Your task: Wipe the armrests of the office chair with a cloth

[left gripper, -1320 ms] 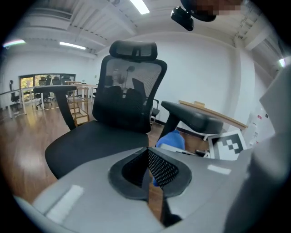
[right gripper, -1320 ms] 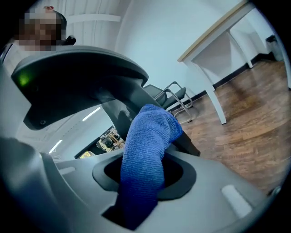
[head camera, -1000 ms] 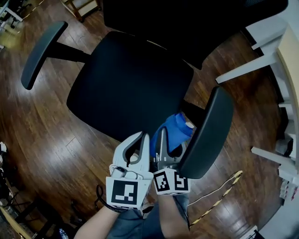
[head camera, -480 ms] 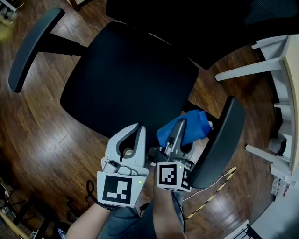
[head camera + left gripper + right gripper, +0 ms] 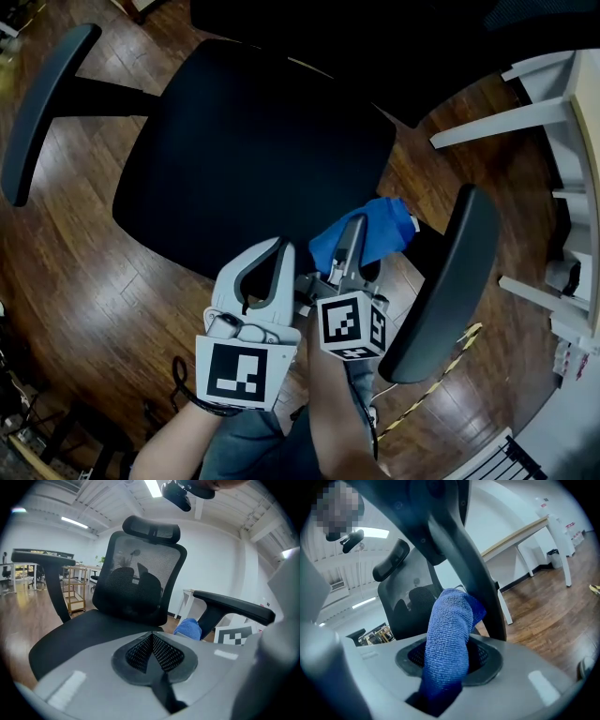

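Note:
A black office chair has its seat [image 5: 253, 150] in the middle, its left armrest [image 5: 37, 108] far left and its right armrest [image 5: 445, 281] at the right. My right gripper [image 5: 352, 232] is shut on a blue cloth [image 5: 367, 234], which hangs just inside the right armrest, by its post. In the right gripper view the cloth [image 5: 449, 634] fills the jaws, with the armrest's dark post [image 5: 464, 559] right behind it. My left gripper [image 5: 275, 247] is shut and empty, close beside the right one over the seat's front edge. The left gripper view shows the backrest [image 5: 140, 583], the right armrest [image 5: 234, 606] and the cloth [image 5: 190, 629].
White desk legs [image 5: 497, 127] stand right of the chair on the wooden floor [image 5: 84, 272]. A yellow-and-black cord [image 5: 431, 384] lies on the floor under the right armrest. The person's legs and forearms are at the bottom edge. A wooden trolley [image 5: 75, 588] stands far off.
The head view has shifted, so the chair sits further left and the right armrest further right. Both grippers stay side by side; the cloth has drifted slightly away from the armrest's inner edge.

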Tool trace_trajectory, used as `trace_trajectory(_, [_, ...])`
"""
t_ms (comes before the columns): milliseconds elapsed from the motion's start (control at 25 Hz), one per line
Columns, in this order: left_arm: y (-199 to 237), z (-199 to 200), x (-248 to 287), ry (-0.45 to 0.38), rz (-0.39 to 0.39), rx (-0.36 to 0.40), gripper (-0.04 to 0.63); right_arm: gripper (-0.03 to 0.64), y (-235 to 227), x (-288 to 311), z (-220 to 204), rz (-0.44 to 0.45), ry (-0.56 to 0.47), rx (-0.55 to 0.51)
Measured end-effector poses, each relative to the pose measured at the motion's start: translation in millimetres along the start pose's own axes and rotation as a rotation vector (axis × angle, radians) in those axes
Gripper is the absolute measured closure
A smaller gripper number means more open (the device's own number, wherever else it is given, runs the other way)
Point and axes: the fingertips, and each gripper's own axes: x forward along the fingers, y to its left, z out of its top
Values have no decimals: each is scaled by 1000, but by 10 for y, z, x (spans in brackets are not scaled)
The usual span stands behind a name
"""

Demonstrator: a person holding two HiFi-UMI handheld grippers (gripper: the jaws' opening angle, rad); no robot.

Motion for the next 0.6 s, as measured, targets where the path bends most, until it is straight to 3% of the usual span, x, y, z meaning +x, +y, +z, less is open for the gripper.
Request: trace_trajectory(600, [116,-83,51,15,-4,4,591,471,-190,252,-477,-44,116,144])
